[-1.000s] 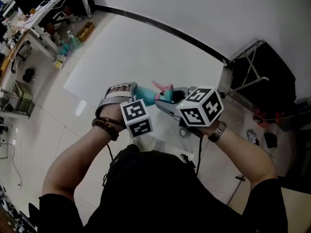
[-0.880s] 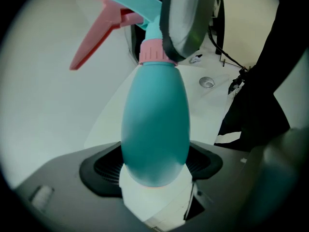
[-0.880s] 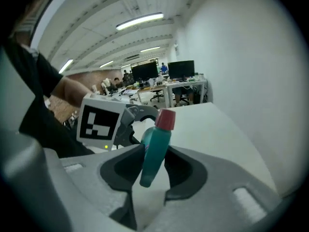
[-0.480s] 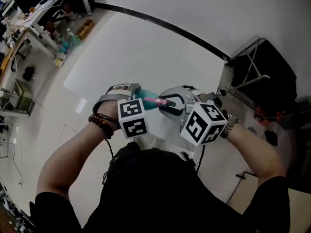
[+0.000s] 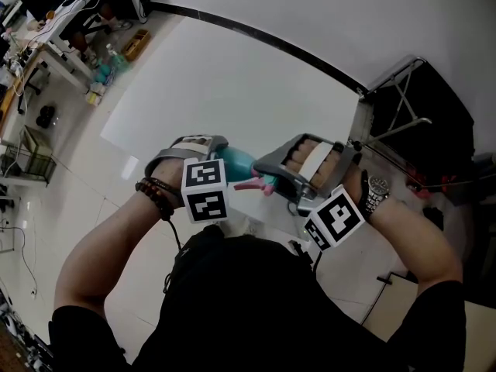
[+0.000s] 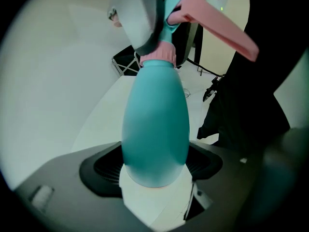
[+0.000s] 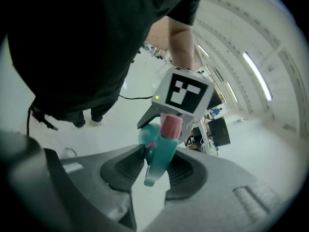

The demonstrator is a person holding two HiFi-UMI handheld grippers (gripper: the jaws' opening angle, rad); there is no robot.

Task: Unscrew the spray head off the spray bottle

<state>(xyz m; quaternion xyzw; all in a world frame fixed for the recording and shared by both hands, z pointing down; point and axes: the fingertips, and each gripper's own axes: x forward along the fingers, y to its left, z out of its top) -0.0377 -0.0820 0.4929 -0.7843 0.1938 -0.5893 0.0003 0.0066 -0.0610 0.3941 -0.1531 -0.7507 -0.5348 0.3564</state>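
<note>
My left gripper (image 6: 154,170) clamps the teal spray bottle (image 6: 154,124) body in mid-air. My right gripper (image 7: 157,166) grips its spray head (image 7: 161,146), at the bottle's 4 o'clock end in head view. Plan: twist about the neck axis only, left resisting.

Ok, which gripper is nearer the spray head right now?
Right. The right gripper is clamped on the spray head itself; the left gripper holds the bottle by its teal body, apart from the head.
</note>
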